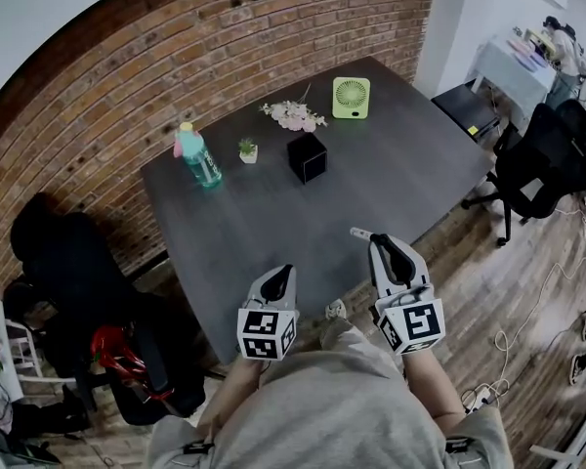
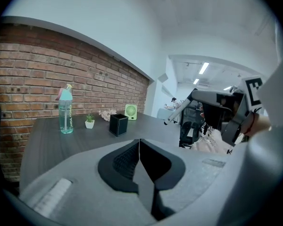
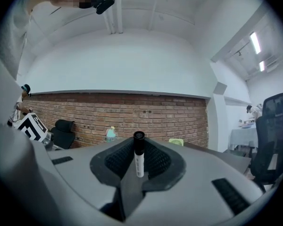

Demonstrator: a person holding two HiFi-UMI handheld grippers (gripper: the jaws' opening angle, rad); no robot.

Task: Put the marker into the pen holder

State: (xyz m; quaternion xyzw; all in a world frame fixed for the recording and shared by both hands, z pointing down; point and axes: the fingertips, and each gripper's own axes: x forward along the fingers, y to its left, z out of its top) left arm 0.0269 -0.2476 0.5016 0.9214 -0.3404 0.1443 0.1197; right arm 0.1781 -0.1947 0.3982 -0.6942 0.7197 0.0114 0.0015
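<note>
The black square pen holder (image 1: 307, 156) stands on the dark table (image 1: 391, 164), near its middle; it shows too in the left gripper view as the pen holder (image 2: 118, 124). My right gripper (image 1: 383, 242) hovers over the table's near edge, shut on a white marker (image 1: 359, 233) with a black cap. In the right gripper view the marker (image 3: 139, 160) stands upright between the jaws of that gripper (image 3: 139, 166). My left gripper (image 1: 281, 274) is at the near edge too, shut and empty (image 2: 139, 147). From it I see the marker (image 2: 178, 113) sticking out of the right gripper (image 2: 200, 98).
On the table beyond the holder are a teal bottle (image 1: 199, 155), a tiny potted plant (image 1: 247, 150), a flower bunch (image 1: 293, 115) and a green fan (image 1: 351, 97). Black office chairs (image 1: 542, 159) stand at the right, and a dark chair (image 1: 63, 257) at the left.
</note>
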